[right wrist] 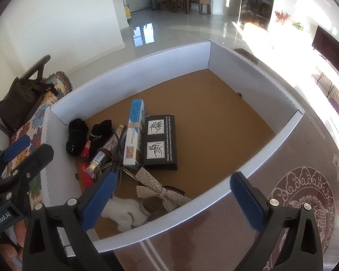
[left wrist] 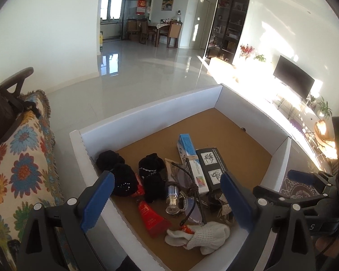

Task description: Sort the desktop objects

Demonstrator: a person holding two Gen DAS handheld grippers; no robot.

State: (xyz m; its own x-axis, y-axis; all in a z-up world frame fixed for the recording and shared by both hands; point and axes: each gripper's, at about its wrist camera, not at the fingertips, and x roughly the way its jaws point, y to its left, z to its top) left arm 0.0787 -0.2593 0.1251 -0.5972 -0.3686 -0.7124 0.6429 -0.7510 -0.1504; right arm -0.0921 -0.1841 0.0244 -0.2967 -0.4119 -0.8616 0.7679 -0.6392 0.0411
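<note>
A white-walled cardboard box with a brown floor holds a pile of small objects at its near left. In it are black socks, a red tube, a small glass bottle, glasses, a blue-and-white carton, a black box with hand pictures, a rhinestone bow and white gloves. My left gripper is open above the pile. My right gripper is open over the box's near wall, empty.
A floral cloth with a dark bag lies left of the box. The box stands on a dark patterned glass table. The right half of the box floor is bare. Beyond are a shiny tiled floor and a TV.
</note>
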